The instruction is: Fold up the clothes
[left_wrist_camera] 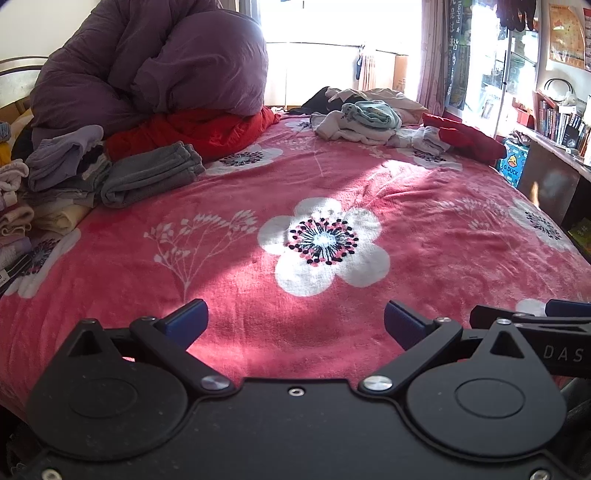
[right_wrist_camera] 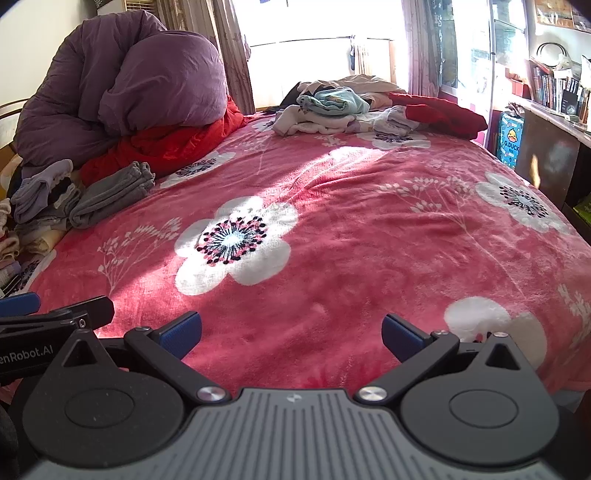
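Note:
My left gripper (left_wrist_camera: 295, 323) hangs open over the near edge of a bed with a red flowered blanket (left_wrist_camera: 332, 206), nothing between its blue pads. My right gripper (right_wrist_camera: 291, 334) is open too, side by side with the left one, and holds nothing. At the far end of the bed lies a loose heap of unfolded clothes (left_wrist_camera: 369, 118) (right_wrist_camera: 332, 107), pale blue, white and beige, with a red garment (left_wrist_camera: 469, 138) (right_wrist_camera: 439, 112) at its right. On the left side sit folded grey clothes (left_wrist_camera: 151, 173) (right_wrist_camera: 110, 194) beside a stack of folded garments (left_wrist_camera: 59, 166).
A big purple quilt (left_wrist_camera: 147, 62) (right_wrist_camera: 122, 88) is piled at the back left on red bedding (left_wrist_camera: 199, 129). A bright window (left_wrist_camera: 332, 22) is behind the bed. A shelf with books (left_wrist_camera: 557, 122) and a dark cabinet (left_wrist_camera: 543, 184) run along the right side.

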The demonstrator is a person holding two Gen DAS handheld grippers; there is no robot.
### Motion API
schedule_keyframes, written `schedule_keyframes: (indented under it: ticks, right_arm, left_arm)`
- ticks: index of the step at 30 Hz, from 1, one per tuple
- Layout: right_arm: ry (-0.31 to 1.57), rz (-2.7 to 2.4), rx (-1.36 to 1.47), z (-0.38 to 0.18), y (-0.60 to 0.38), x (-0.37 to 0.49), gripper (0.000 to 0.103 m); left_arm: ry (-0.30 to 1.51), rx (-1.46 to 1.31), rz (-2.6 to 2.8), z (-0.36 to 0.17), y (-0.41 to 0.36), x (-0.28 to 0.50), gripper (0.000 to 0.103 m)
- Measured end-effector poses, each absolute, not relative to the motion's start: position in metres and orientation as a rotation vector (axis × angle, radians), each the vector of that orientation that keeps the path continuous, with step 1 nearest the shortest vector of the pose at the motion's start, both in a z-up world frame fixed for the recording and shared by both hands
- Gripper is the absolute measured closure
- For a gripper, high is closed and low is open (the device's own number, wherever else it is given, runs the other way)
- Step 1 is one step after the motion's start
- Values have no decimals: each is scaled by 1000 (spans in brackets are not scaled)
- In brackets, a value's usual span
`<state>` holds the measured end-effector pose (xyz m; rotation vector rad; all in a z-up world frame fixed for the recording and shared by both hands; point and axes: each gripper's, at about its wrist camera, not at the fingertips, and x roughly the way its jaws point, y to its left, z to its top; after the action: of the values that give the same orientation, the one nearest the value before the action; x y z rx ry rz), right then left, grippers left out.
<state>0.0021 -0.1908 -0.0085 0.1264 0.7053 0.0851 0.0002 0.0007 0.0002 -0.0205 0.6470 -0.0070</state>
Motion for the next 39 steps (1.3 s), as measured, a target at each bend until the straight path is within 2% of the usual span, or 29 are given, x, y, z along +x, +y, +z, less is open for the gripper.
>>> schedule_keyframes:
  ticks: [39]
  right_arm:
    - [693,66,118,-2,-192,-3,0]
  left_arm:
    - [600,1,-22,3,-11,-11,0]
